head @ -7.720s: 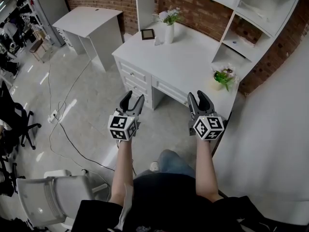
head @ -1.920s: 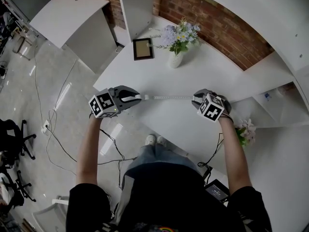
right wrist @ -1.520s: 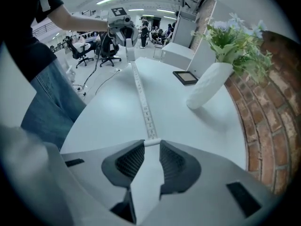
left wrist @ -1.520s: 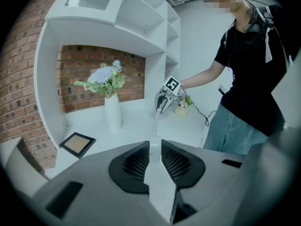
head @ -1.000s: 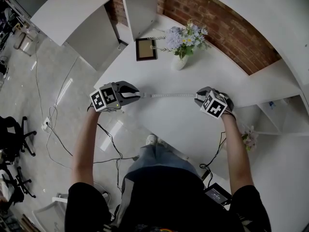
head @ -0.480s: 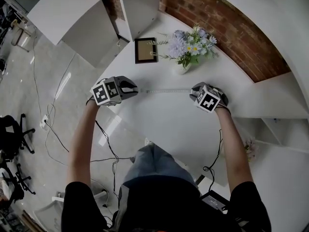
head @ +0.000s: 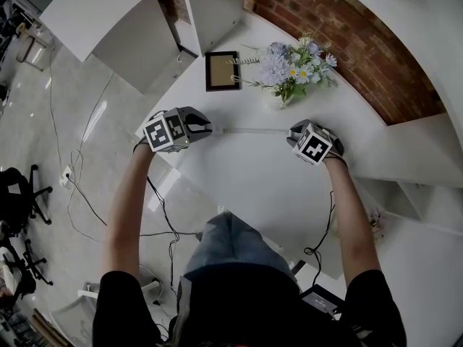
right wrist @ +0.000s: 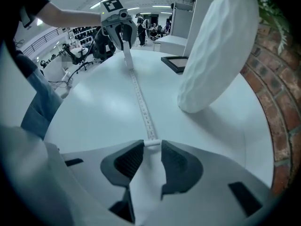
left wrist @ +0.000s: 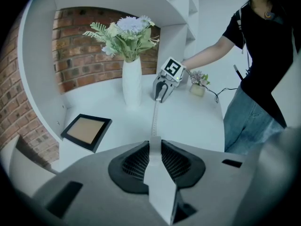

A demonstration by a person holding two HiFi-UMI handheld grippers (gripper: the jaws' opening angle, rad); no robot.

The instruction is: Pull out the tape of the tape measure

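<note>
A thin white tape is stretched between my two grippers, low over the white desk. My left gripper is shut on the white tape measure case, and the tape leaves it toward the right gripper. My right gripper has the tape's white end tab between its fingertips. Its jaws are opening, though the tab still spans the gap between them. From the right gripper view the tape runs along the desk to the left gripper.
A white vase of flowers stands just behind the tape, close to the right gripper. A dark picture frame lies behind the left gripper. Shelves and a brick wall rise at the back. The desk's front edge runs under the left gripper.
Both grippers have drifted slightly toward the vase with the tape still stretched between them. The span looks about the same.
</note>
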